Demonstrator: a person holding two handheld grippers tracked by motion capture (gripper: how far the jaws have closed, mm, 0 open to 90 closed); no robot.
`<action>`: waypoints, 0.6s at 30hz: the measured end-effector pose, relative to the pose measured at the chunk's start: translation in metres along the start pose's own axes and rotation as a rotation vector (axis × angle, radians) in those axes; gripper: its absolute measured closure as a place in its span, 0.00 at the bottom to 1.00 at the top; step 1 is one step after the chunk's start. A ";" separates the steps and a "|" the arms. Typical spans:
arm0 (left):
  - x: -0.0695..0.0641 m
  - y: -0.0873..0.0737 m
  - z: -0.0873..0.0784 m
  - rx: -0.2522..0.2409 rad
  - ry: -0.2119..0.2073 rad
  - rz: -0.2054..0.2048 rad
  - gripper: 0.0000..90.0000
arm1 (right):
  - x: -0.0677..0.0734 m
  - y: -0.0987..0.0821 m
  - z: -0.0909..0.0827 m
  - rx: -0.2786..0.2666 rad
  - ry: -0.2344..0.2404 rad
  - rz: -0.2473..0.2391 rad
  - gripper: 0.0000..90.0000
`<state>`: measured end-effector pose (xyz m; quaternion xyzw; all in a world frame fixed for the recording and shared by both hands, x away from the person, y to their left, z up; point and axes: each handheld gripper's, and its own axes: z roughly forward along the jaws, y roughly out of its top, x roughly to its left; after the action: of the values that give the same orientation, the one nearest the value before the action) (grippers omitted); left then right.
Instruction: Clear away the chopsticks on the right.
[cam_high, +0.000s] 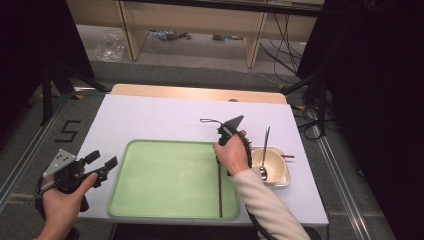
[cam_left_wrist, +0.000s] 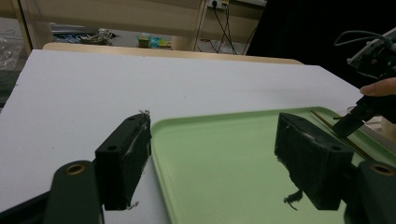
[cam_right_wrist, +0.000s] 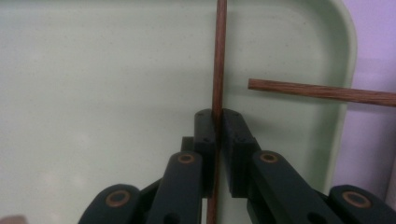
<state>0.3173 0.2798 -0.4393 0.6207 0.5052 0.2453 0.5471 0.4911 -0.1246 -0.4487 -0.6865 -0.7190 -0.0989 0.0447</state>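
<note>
Your work surface is one white counter (cam_high: 165, 117), with a wooden edge showing along its far side. On it lies one green tray (cam_high: 165, 177), the largest item, set toward your near edge. To the right of the tray, just beside its rim, stands one cream bowl (cam_high: 274, 165). One spoon (cam_high: 264, 155) leans in that bowl with its handle pointing away from you. One chopstick rests across the bowl's far right rim (cam_high: 287, 156); in the right gripper view its end (cam_right_wrist: 322, 91) reaches over the tray's rim toward the gripped stick without touching it.

The task's thing is the second chopstick (cam_right_wrist: 218, 56). It lies lengthwise along the right side of the tray, inside the rim, running toward your near edge (cam_high: 220, 190). That makes two chopsticks in total.

Your right gripper (cam_right_wrist: 218, 135) points down over the tray's right part. Its jaws are closed on the chopstick, which passes straight between the two pads; no gap shows on either side. The bowl and spoon stand just to the right of your right hand (cam_high: 232, 152).

Your left gripper (cam_high: 97, 165) hovers over the counter's left edge, just beside the tray's left rim. Its jaws stand wide apart with nothing between them; in the left gripper view the tray's corner (cam_left_wrist: 161, 128) lies between the two pads (cam_left_wrist: 123, 158), lower down.
</note>
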 end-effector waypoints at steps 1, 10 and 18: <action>0.000 0.000 0.000 0.000 0.000 -0.001 0.30 | -0.003 -0.001 0.004 -0.031 0.000 -0.035 0.94; 0.000 0.000 0.000 -0.001 -0.002 0.000 0.30 | 0.004 -0.002 -0.010 0.002 0.007 -0.020 0.87; 0.000 0.000 0.000 0.001 -0.003 0.002 0.30 | 0.002 0.000 -0.060 -0.241 -0.182 -0.646 0.65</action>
<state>0.3170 0.2800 -0.4392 0.6219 0.5039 0.2444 0.5474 0.4870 -0.1349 -0.3899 -0.4299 -0.8832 -0.1306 -0.1345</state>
